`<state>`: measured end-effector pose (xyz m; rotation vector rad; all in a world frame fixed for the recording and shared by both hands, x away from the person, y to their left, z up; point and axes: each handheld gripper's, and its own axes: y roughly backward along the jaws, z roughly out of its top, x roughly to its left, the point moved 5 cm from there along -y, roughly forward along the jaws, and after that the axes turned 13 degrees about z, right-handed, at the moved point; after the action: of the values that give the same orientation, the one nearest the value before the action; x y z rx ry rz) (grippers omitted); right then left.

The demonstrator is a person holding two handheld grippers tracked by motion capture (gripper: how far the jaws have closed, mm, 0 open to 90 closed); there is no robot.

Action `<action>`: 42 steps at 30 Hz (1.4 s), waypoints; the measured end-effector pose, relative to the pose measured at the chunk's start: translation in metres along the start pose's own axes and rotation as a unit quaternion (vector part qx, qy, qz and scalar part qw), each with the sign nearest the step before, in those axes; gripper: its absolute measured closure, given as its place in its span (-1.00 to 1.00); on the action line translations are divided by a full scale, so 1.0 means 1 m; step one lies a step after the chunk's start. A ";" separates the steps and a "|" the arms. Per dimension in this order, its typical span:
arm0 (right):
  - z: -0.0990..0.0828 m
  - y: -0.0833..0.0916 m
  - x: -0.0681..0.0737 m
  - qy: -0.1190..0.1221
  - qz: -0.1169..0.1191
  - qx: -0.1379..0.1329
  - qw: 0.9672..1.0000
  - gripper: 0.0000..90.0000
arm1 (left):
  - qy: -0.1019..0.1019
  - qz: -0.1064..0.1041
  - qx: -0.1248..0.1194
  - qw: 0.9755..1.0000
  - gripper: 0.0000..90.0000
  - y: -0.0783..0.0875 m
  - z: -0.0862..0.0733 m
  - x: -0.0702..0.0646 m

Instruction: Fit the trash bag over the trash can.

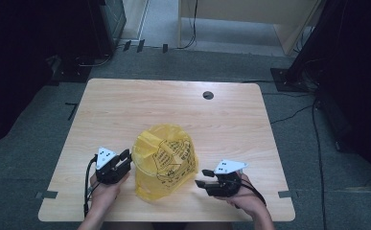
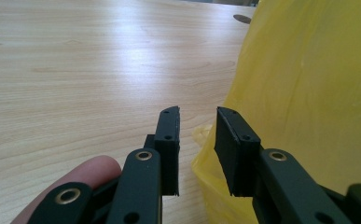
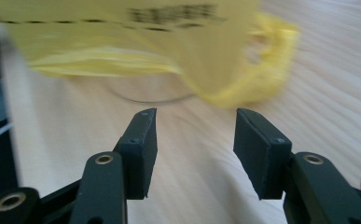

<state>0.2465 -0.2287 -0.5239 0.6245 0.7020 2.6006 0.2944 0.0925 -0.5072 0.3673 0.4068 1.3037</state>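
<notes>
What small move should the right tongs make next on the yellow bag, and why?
Probably ease the right tongs forward to the bag and close on its near edge. They stand open with nothing between them, just short of the bag's crumpled rim, while the left tongs sit at the bag's other side, a fold of it in their gap. That likely lets both spread it.

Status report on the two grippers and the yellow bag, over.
Left gripper open at the yellow bag edge. Right gripper open, empty, short of it. Nothing in the way.
</notes>
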 end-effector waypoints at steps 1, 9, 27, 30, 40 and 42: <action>-0.003 0.005 -0.009 -0.017 -0.025 0.000 1.000 0.25 | 0.000 0.000 -0.001 1.000 0.56 0.000 0.000 0.000; 0.014 0.021 -0.028 -0.050 -0.173 -0.101 0.978 0.80 | 0.004 0.005 -0.012 1.000 0.56 0.002 0.003 -0.003; 0.055 -0.037 0.035 -0.040 -0.257 -0.200 0.945 1.00 | -0.046 0.002 -0.042 0.998 1.00 0.010 0.004 -0.023; 0.050 -0.041 0.034 -0.040 -0.254 -0.195 0.947 1.00 | -0.044 -0.001 -0.041 0.998 1.00 0.010 0.003 -0.023; 0.034 -0.045 0.030 -0.061 -0.225 -0.180 0.956 1.00 | -0.043 -0.007 -0.039 0.998 1.00 0.014 -0.004 -0.027; 0.032 -0.041 0.029 -0.061 -0.218 -0.174 0.958 1.00 | -0.040 -0.021 -0.036 0.998 1.00 0.016 -0.005 -0.031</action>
<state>0.2483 -0.1707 -0.5117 0.4538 0.2859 2.1779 0.2720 0.0662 -0.5017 0.3479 0.2974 1.2556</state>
